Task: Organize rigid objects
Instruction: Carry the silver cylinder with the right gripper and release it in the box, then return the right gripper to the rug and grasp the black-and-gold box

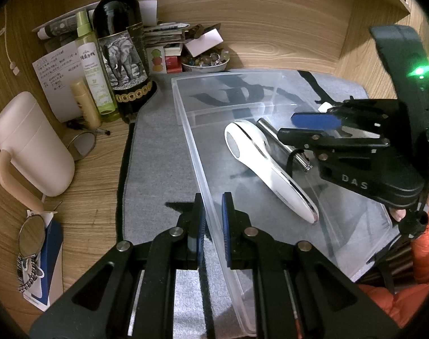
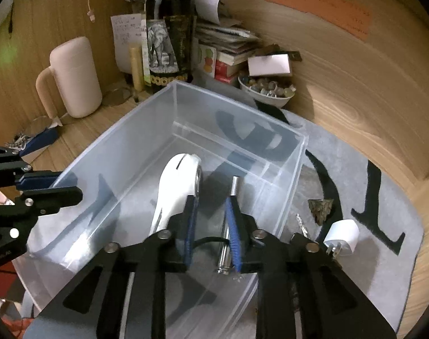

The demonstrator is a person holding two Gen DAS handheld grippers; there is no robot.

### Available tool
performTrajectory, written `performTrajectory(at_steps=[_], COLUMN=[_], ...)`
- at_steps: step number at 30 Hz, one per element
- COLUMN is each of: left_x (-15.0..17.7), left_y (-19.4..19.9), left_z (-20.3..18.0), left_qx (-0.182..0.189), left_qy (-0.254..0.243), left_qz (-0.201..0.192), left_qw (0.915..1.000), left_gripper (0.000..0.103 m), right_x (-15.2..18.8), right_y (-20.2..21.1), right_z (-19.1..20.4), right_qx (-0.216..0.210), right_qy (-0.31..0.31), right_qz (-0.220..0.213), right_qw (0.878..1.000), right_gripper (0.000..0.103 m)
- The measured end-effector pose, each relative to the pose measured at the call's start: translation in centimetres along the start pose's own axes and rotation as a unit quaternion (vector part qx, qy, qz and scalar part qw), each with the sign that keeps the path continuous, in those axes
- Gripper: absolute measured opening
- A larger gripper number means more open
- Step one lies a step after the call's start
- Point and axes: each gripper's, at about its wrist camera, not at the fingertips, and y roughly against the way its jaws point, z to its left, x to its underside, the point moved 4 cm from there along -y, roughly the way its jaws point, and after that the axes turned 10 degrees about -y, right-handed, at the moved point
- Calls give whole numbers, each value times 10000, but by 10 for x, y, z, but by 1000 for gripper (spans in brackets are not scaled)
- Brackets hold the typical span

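Left wrist view: clear rectangular plastic storage bin [image 1: 186, 118] on a grey felt mat with black lettering [image 1: 158, 152], holding a white curved handheld device [image 1: 268, 166] and, just beside it, a slim silver metal cylinder [image 1: 282, 144]; the left gripper [image 1: 213, 220] straddles the bin's near wall, jaws slightly parted with one finger on each side, though contact with the wall cannot be told. The right gripper [image 2: 211, 226] hangs above the bin's inside, jaws spread and holding nothing. Outside the bin on the mat: white plug adapter [image 2: 343, 237], small dark rough stone [image 2: 321, 209]; behind on the wooden desk, a dark elephant-label wine bottle [image 1: 121, 56] and a pale pink handled jug [image 1: 30, 144].
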Motion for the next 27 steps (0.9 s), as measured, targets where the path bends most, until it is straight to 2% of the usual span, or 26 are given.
performTrajectory(at_steps=[2,6,8,11,20,24,27], left_x=[0,0,0,0,0,0,0], left_y=[0,0,0,0,0,0,-1], left_z=[0,0,0,0,0,0,0], left_qx=[-3,-10,-8,-10,-10,-11,-16], left_qy=[-4,-8,-8,-12,-13,-13,-17], left_qz=[-1,2,2,2,0,1,0], left_qw=[10000,10000,10000,10000,10000,10000,10000], left_gripper=[11,11,11,11,11,11,11], right_x=[-1,-5,-7,-10,-7,3,13], right_y=[5,18,26,39,76,79,73], right_z=[0,-3,-5,-9,-49,-75,-89], right_qx=[21,49,96,171,462,747,807], right_qy=[0,-21,-34,-70,-418,-645,-851], right_qz=[-85,-277,-409,-582,-918,-871,-692], right_qw=[10000,9996,9991,9981,9938,9913,9907], right_gripper=[30,36,44,50,53,57,57])
